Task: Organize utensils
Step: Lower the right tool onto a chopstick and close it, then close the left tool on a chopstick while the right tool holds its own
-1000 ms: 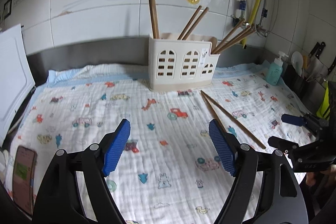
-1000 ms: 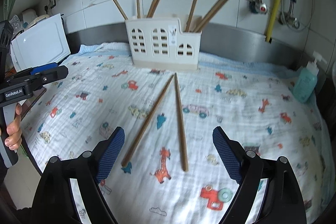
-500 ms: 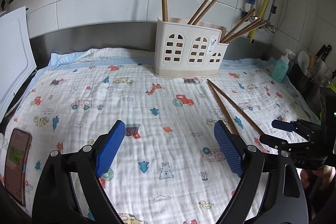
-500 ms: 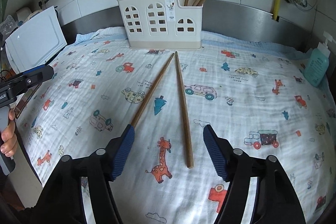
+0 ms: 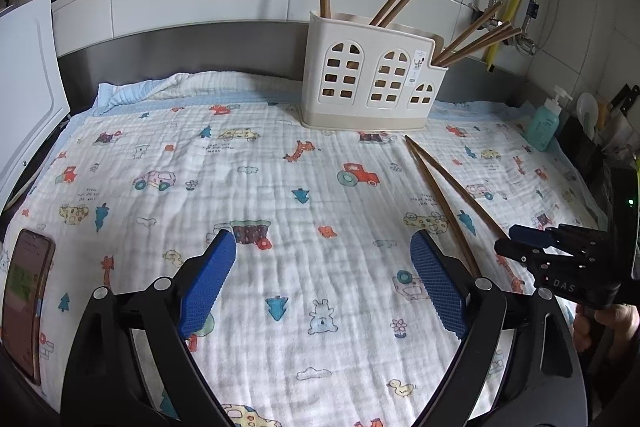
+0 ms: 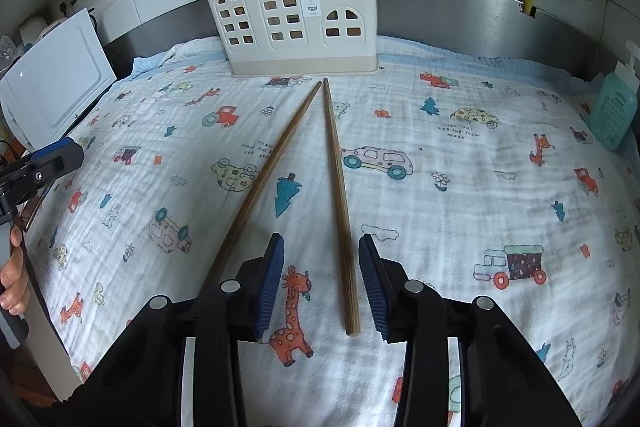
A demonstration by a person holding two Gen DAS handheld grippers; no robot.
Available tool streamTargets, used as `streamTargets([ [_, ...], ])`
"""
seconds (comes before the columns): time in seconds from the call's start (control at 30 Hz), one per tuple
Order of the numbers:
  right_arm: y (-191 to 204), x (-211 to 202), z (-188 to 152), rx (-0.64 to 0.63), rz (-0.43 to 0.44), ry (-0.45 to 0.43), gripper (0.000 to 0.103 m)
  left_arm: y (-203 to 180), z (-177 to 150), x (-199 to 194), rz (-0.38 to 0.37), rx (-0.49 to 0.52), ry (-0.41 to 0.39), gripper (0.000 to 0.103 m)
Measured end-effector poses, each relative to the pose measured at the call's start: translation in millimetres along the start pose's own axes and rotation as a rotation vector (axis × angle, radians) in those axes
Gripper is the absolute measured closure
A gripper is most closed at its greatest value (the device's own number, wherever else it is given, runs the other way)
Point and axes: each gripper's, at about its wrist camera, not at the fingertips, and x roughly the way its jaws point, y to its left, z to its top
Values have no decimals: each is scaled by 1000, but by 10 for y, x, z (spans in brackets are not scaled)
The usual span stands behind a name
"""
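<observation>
A white cloth [image 6: 460, 211] printed with cartoon cars and animals is spread over a counter backed by white tiles. Two long, dark-brown wooden chopsticks [image 6: 338, 187] are laid on it in a narrow V, tips towards the cream holder [image 6: 296, 23], which is filled with more upright sticks. The right gripper [image 6: 320, 281] has just been closing; the right stick's blunt end is framed between its pads, untouched. The left gripper [image 5: 322, 283] is held wide open over bare cloth.
</observation>
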Motion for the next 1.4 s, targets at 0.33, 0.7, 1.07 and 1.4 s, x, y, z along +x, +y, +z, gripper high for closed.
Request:
streamTargets([
  [0.33,-39,65,7,-9,-60,6,95,-159,-64,63,-25,28,21,14],
  [0.7,-134,-200,-21,33,-39,-60,96,-639,-179,185,-89,77,60,15],
  [1.07,-299,-518,-123,77,-31,-123,96,-1113,-210,399,-121,124,93,34],
  [1.4,-375,-599,-165,89,-16,-145,96,-1292,-234,609,-114,138,131,66],
])
